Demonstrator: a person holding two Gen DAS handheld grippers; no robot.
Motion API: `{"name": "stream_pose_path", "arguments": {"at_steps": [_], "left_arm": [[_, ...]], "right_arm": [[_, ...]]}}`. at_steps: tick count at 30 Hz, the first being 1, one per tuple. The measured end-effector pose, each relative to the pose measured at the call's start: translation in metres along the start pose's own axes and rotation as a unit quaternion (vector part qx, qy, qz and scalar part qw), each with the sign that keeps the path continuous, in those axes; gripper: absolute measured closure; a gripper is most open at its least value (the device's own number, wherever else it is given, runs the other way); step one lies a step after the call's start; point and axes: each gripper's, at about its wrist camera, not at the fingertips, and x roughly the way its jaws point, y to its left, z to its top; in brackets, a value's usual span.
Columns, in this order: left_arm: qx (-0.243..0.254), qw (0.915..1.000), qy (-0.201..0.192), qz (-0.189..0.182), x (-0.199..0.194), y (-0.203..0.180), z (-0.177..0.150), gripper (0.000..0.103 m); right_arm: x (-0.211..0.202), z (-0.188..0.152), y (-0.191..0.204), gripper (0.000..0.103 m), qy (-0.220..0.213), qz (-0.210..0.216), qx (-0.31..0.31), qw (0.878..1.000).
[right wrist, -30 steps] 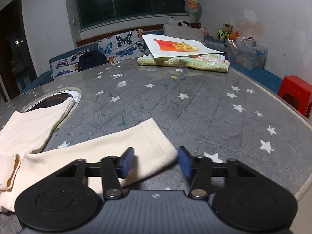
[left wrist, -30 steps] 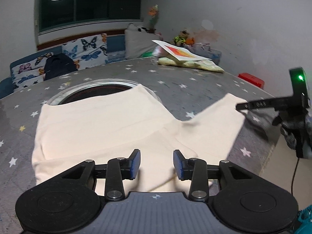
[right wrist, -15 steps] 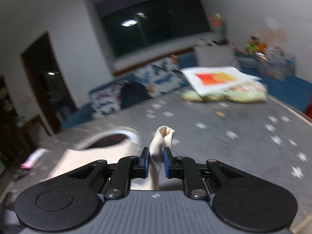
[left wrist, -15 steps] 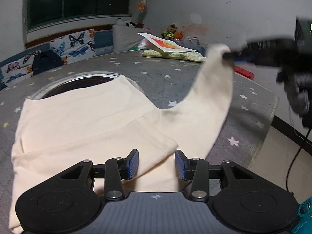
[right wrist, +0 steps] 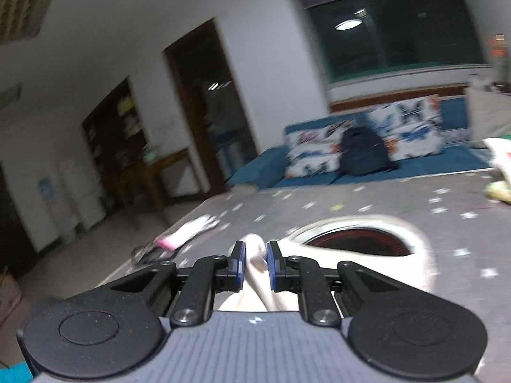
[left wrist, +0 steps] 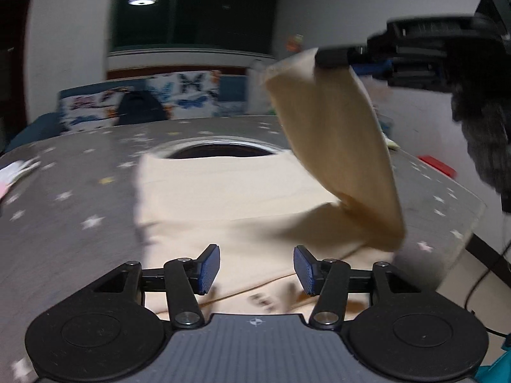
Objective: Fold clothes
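The right gripper [right wrist: 255, 263] has its jaws clamped on the cream garment's sleeve [left wrist: 338, 146], lifted above the counter [left wrist: 64, 223]. The left gripper [left wrist: 256, 269] hovers with jaws wide, empty, over the garment's [left wrist: 223, 198] near edge.

Dim indoor light, ceiling lamp [left wrist: 142, 1] reflected in dark window [right wrist: 399, 28], heavy motion blur, fisheye-bent edges
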Motion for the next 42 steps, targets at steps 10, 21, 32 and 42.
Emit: {"name": "stream_pose_path", "arguments": {"at_steps": [10,21,32,42], "left_arm": [[-0.050,0.9977,-0.006,0.045,-0.022,0.036,-0.009,0.046],[-0.017,0.9998,-0.007,0.012,0.017,0.018,0.014,0.049],[0.023,0.9982,0.052,0.018,0.073,0.006,0.017,0.072],[0.010,0.9995,-0.001,0.028,0.045,0.009,0.036,0.089]], "right_arm": [[0.060,-0.038,0.055,0.088,0.080,0.039,-0.050,0.995],[0.006,-0.081,-0.001,0.052,0.128,-0.071,-0.047,0.988],[-0.024,-0.098,-0.038,0.049,0.137,-0.094,-0.007,0.986],[-0.020,-0.080,-0.078,0.050,0.091,-0.118,0.044,0.988]]}}
